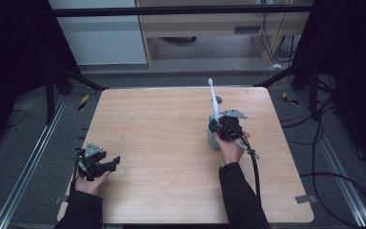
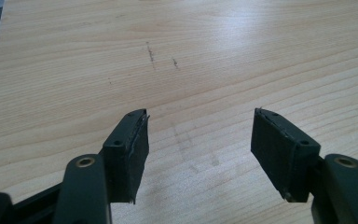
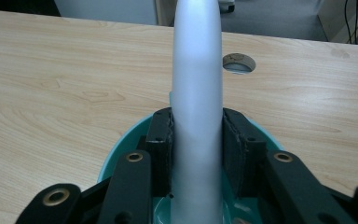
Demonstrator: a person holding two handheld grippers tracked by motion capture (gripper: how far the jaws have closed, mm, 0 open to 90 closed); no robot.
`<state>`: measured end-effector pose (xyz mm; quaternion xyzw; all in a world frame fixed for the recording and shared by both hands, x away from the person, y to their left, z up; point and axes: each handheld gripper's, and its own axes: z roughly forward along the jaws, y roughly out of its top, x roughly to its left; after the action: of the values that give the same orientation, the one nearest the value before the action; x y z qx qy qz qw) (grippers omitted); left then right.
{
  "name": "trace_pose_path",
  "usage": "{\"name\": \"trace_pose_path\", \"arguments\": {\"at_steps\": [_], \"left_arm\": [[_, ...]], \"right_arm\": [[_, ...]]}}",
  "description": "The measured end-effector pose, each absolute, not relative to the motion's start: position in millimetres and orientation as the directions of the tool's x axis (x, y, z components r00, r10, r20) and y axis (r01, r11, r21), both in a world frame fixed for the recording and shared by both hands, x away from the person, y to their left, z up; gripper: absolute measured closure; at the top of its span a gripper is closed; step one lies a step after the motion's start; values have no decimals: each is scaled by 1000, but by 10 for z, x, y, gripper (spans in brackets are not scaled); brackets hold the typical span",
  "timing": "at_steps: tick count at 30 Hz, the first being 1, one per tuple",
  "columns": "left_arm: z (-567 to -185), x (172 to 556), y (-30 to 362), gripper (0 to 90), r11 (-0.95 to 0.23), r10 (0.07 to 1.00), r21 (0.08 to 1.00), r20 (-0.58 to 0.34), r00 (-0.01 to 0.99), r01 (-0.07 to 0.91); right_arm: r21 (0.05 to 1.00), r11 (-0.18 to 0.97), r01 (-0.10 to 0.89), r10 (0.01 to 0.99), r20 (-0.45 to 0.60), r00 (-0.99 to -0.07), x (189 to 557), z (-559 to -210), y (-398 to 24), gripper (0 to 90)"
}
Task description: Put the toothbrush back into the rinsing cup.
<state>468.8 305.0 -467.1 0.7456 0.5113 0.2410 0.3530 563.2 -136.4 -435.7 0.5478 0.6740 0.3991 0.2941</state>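
Observation:
A white electric toothbrush (image 1: 214, 102) stands upright at the table's right of middle, its handle (image 3: 198, 93) clamped between both pads of my right gripper (image 1: 221, 128), which is shut on it. Its lower end is inside a teal cup (image 1: 212, 138), whose rim (image 3: 121, 144) curves around the jaws in the right gripper view. My left gripper (image 1: 108, 164) rests low at the table's left front edge, jaws open, with only bare wood between its pads (image 2: 137, 144).
A round cable hole (image 1: 218, 99) lies in the wooden tabletop (image 1: 162, 143) just behind the cup, seen as the cable hole (image 3: 238, 63) in the right gripper view. Black cable (image 1: 255, 167) trails from the right gripper along the forearm. Metal rails flank the table.

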Motion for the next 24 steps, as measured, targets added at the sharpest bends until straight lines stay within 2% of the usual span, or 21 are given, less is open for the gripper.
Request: {"name": "trace_pose_path", "arguments": {"at_steps": [16, 18, 24], "left_arm": [[-4673, 4689, 3048, 364, -229, 933, 772, -1, 361, 593], [-4672, 4688, 3049, 364, -229, 933, 772, -1, 361, 593], [-4672, 4687, 3046, 364, -229, 932, 772, -2, 362, 593]], "right_arm": [[852, 104, 514, 968, 31, -249, 5622, -4334, -1391, 651], [849, 98, 519, 965, 45, -257, 5604, -4317, -1387, 602], [877, 99, 470, 956, 47, -289, 5451, -4146, -1466, 353]]}}
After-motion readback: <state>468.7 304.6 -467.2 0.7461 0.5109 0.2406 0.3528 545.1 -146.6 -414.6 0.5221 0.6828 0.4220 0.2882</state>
